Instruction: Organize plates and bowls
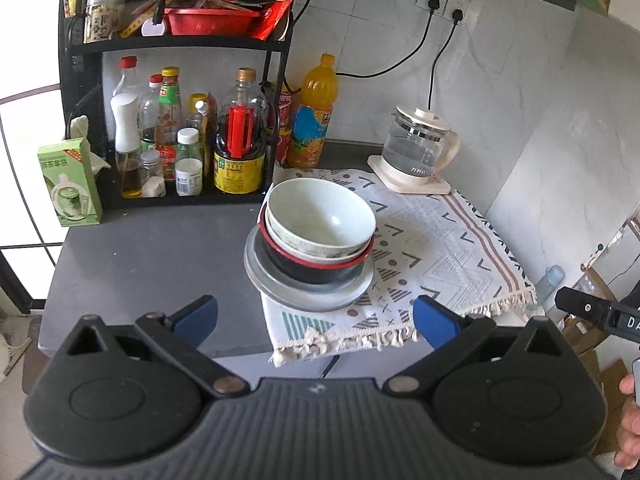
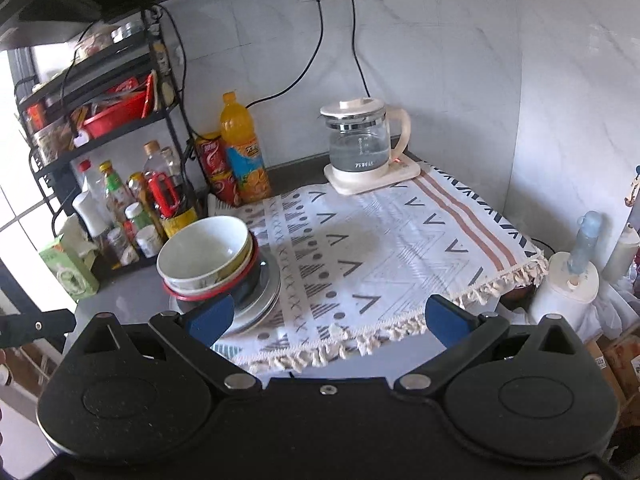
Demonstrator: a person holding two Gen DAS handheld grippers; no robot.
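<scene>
A stack of dishes stands on the left edge of the patterned cloth (image 1: 440, 240): a white bowl (image 1: 320, 216) on top, a red-rimmed black bowl (image 1: 316, 268) under it, and grey plates (image 1: 308, 296) at the bottom. The stack also shows in the right wrist view, with the white bowl (image 2: 204, 248) over the black bowl (image 2: 248, 284) and the plates (image 2: 264, 308). My left gripper (image 1: 316, 322) is open and empty, just in front of the stack. My right gripper (image 2: 328, 320) is open and empty, in front of the cloth (image 2: 400, 248), to the right of the stack.
A black rack (image 1: 176, 44) with sauce bottles (image 1: 236, 136) stands at the back left, with an orange drink bottle (image 1: 314, 112) and a green box (image 1: 70, 182) nearby. A glass kettle (image 1: 416, 148) sits at the back right. A water dispenser pump (image 2: 576, 276) stands right of the counter.
</scene>
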